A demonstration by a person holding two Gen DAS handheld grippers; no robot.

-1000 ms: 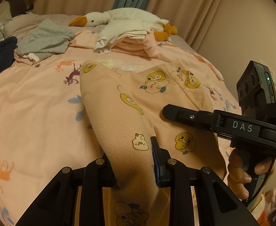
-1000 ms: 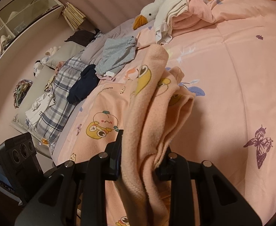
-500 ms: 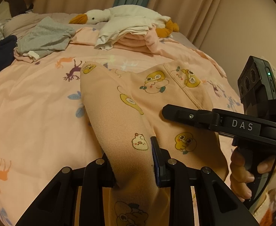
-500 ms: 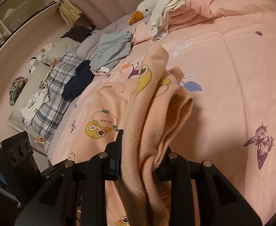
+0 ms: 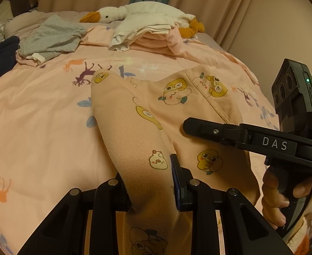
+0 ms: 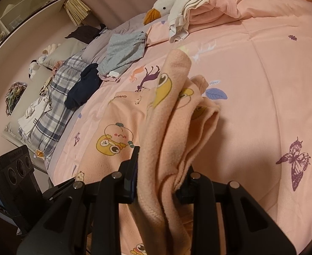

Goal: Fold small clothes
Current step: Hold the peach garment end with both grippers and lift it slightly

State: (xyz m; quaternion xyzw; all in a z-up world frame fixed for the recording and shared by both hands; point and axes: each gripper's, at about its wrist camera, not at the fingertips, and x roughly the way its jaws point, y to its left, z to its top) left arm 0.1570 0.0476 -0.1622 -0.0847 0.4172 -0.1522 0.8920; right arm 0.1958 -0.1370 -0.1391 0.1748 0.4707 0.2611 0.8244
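Hardly anything has shifted: both tools, left tool [image 5: 150, 182] and right tool [image 6: 160, 180], stay clamped on the peach pyjamas [image 5: 177, 110] stretching lengthwise ahead.

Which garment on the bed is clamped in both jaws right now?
The peach cartoon-print garment, gripped by the left gripper and right gripper. The grey garment, navy one and folded stack lie untouched farther back.
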